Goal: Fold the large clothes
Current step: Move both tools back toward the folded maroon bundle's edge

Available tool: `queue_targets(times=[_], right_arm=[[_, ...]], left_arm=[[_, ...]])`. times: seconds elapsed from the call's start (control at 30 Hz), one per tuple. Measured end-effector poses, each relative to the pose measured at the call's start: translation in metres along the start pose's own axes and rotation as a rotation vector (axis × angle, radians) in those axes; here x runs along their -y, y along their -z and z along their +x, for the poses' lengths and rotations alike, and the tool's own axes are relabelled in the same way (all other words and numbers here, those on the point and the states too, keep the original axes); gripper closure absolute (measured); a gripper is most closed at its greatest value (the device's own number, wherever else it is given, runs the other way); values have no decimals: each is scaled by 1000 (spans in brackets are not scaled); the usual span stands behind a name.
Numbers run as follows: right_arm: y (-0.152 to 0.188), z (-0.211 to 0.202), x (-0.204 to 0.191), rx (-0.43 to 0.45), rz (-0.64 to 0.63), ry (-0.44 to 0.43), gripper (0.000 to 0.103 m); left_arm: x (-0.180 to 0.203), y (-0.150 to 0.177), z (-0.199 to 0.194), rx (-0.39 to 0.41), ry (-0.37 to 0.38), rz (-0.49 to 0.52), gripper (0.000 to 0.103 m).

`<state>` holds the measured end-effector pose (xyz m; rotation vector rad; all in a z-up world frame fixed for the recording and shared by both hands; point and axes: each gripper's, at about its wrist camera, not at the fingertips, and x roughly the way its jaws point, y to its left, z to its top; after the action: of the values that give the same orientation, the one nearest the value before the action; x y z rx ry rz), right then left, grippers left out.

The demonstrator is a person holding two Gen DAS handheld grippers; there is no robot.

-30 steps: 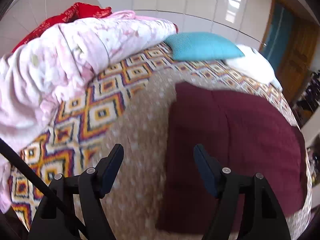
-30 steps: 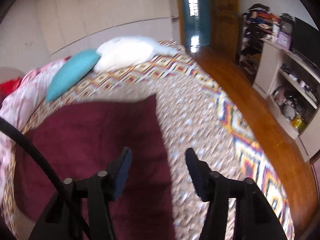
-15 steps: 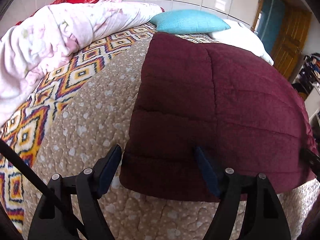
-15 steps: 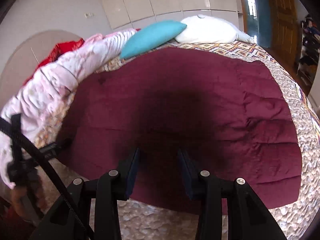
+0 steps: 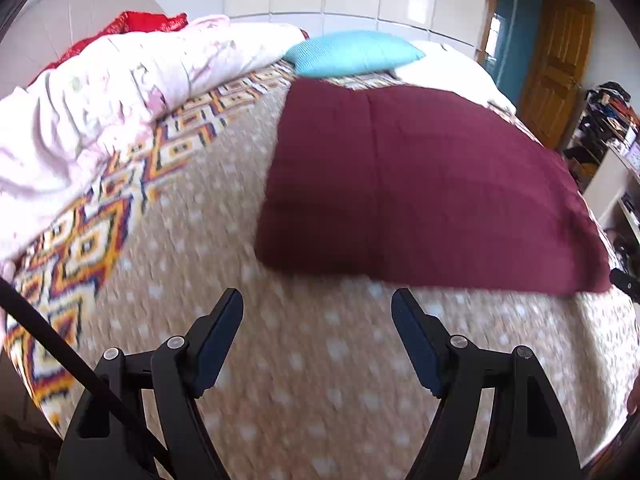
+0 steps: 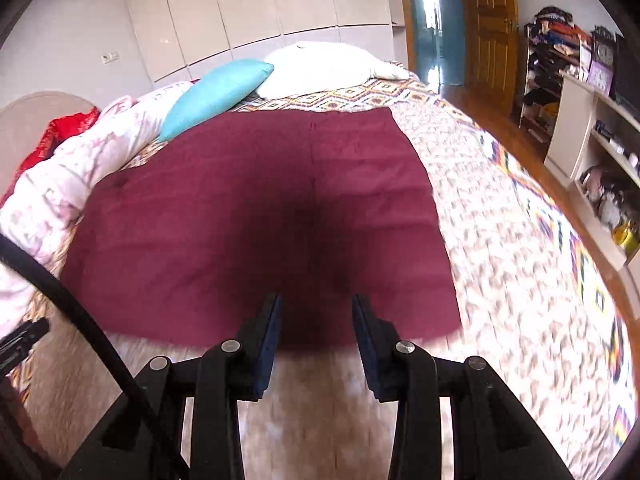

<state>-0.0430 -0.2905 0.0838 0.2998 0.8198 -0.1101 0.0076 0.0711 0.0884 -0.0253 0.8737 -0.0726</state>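
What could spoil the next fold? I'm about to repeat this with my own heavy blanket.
Both the left gripper and the right gripper are open and hold nothing. The maroon blanket looks thick, so a pinch at its near edge may catch only the top layer. The pink quilt lies beside it and might snag.

L gripper (image 5: 317,306): jaws spread wide, nothing between them, blue-padded fingers (image 5: 218,338) angled fwd and down, held above the surface, not touching. R gripper (image 6: 316,312): jaws parted w/ a narrower gap than the L, nothing gripped, pads (image 6: 269,338) facing each other, pointing fwd and down; contact w/ what's below can't be told. Black cable crosses lower-left corner of both wrist views.
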Motion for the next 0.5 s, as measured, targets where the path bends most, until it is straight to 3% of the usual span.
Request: queue_targets(times=[0.17,0.37,0.5], right_arm=[[35,-13,12,-42,48,-47,50],[57,-23,30,-57,120,-52,44],[76,-30,24,-47,114,-49,38]], left_arm=[[1,26,-2,-61,39,-41,27],[1,49,-4,-70,-52,-23,27],[1,68,0,-105,-46,-32,27]])
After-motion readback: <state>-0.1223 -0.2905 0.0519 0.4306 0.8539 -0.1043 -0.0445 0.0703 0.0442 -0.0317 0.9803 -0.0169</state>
